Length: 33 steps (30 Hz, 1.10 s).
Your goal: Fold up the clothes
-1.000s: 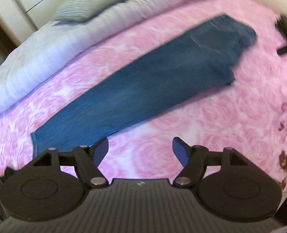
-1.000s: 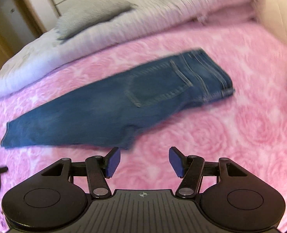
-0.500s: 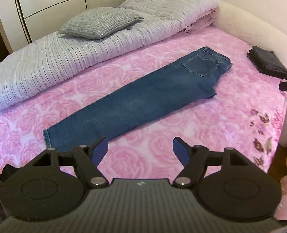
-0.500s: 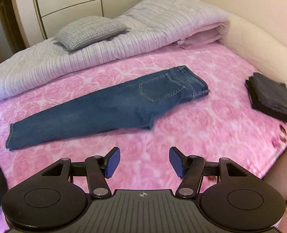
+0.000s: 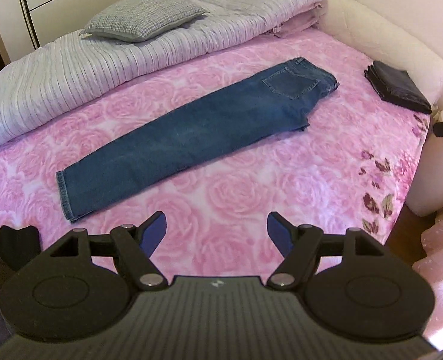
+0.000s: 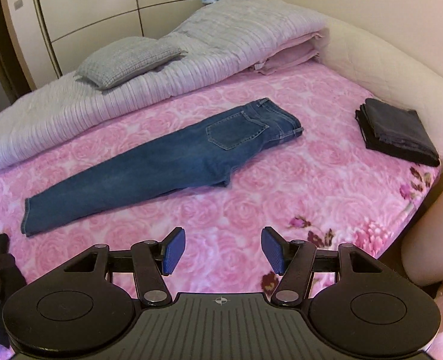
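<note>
A pink rose-patterned bedspread [image 5: 251, 180] is seen, with blue jeans [image 5: 191, 132] folded leg on leg and laid diagonally on it, hem near left, waist far right, well beyond both tools. The left gripper [image 5: 217, 228] and right gripper [image 6: 223, 249] are held wide apart, empty, above the bedspread. A striped duvet [image 6: 191, 60], grey pillow [image 6: 128, 60] and folded dark clothes [image 6: 398, 132] lie farther off.

Colours on the bed

Blue denim jeans [image 5: 197, 132] on a pink rose-patterned blanket [image 5: 251, 186]; a grey checked pillow [image 5: 143, 18] on a pale grey ribbed quilt [image 6: 71, 111]; a black folded garment [image 6: 398, 132] near the cream bed edge [image 6: 380, 69]; blue gripper pads [image 6: 173, 250].
</note>
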### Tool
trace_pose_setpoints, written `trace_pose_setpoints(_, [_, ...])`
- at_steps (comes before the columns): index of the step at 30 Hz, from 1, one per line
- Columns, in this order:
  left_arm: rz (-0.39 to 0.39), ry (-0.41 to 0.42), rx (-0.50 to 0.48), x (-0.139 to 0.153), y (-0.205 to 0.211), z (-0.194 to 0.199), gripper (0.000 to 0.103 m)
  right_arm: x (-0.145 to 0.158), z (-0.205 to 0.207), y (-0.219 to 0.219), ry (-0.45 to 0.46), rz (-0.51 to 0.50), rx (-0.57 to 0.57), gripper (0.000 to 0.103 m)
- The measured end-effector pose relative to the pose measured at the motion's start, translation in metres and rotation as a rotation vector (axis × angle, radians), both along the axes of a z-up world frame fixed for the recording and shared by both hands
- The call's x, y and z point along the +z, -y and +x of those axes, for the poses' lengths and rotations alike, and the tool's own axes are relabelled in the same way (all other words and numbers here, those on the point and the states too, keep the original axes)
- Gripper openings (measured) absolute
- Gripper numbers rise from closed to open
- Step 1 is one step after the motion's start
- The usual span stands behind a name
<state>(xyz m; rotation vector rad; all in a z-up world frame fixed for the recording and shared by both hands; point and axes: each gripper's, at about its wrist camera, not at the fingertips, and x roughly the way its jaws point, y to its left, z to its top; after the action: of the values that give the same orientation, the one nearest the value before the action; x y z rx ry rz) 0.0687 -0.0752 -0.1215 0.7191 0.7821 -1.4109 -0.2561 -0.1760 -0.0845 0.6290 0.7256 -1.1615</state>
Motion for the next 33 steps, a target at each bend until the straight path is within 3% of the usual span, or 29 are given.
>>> trace_pose_setpoints(12, [0.012, 0.044, 0.007, 0.012, -0.021, -0.018, 0.071, 0.004, -0.024, -0.024, 0.056, 0.005, -0.027, 0.060])
trace_pose_setpoints(23, [0.027, 0.051, 0.049, 0.007, -0.023, -0.014, 0.071, -0.008, -0.021, -0.016, 0.054, 0.031, 0.007, 0.060])
trace_pose_setpoints(29, [0.062, 0.088, 0.148, -0.007, -0.037, 0.023, 0.071, -0.037, 0.025, -0.013, 0.046, 0.057, 0.161, 0.060])
trace_pose_setpoints(33, [0.086, 0.082, 0.255, -0.021, -0.049, 0.073, 0.071, -0.060, 0.095, -0.022, -0.015, 0.061, 0.378, 0.060])
